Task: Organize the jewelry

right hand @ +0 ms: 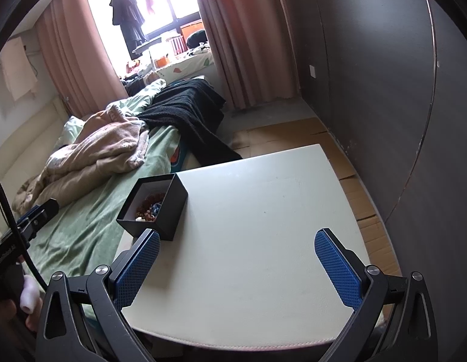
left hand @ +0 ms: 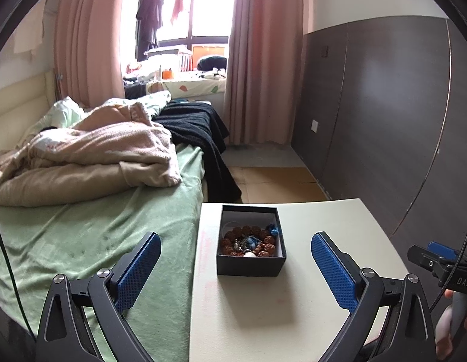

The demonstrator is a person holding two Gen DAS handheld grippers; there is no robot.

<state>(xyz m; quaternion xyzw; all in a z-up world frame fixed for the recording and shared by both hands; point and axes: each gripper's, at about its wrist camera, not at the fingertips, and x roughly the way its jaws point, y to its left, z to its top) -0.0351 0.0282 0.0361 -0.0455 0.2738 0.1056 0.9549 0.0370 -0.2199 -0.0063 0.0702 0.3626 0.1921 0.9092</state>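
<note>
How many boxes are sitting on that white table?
1. A single black box, lid off, sits near the white table's edge beside the bed, with beads inside. The table's nearest part is hidden behind the grippers, so more could be there.

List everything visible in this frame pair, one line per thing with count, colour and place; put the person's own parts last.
box: 1, black, open, on the table near its bed-side edge
jewelry: a heap, brown beads with blue and white bits, inside the box; count unclear
table: 1, cream, beside the bed
bed sheet: 1, green, on the bed left of the table
blanket: 1, beige, crumpled on the bed
dark throw: 1, black, draped over the far bed corner
curtains: 2, pink, flanking the window
wall panels: dark brown, right of the table
left gripper: blue pads, open, box ahead between them
right gripper: blue pads, open, over the table
</note>
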